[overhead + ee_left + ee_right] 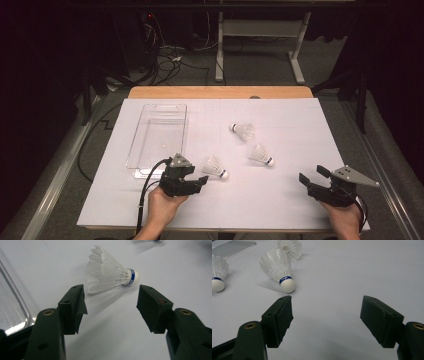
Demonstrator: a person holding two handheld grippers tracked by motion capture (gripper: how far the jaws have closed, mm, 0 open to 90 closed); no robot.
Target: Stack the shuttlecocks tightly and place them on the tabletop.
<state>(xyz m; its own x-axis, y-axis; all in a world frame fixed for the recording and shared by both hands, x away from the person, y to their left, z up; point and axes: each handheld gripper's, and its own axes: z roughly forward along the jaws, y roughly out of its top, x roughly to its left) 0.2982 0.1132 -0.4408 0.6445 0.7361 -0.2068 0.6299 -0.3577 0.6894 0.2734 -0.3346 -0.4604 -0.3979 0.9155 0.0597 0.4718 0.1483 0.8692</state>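
The bench [280,200] carries a clear tray [159,137] toward its left edge. The left gripper [196,178], near the front edge, has its jaws wide and holds nothing; the nearest shuttlecock [216,167] lies on its side just ahead of them. The right gripper [311,179], by the front right corner, is wide open too, with nothing in it.

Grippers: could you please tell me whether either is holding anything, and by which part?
Nothing is held: the left gripper stands open short of the nearest shuttlecock, and the right gripper is open too.
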